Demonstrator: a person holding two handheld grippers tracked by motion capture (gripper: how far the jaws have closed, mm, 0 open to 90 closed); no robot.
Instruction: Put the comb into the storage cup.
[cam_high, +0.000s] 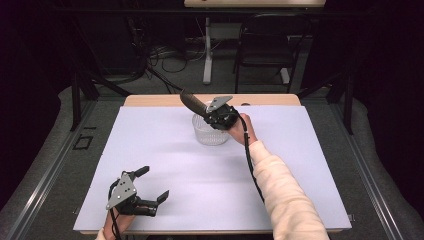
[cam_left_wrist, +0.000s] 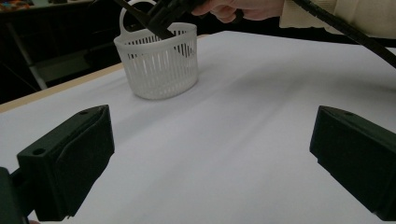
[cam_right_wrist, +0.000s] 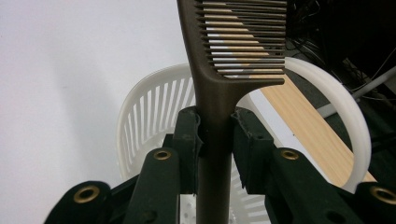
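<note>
We hold the comb over the basket

Our right gripper (cam_right_wrist: 217, 133) clenches the comb (cam_right_wrist: 219, 70) by its handle, teeth end angled up and away, directly above the white basket (cam_high: 210, 131) on the counter (cam_high: 165, 160); our left gripper (cam_high: 150, 186) rests released, well apart.

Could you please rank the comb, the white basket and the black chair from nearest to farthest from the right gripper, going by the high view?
1. Comb: clamped in the right gripper, sticking out up-left.
2. White basket: on the table, directly beneath that gripper.
3. Black chair: on the floor beyond the table's far edge.
</note>
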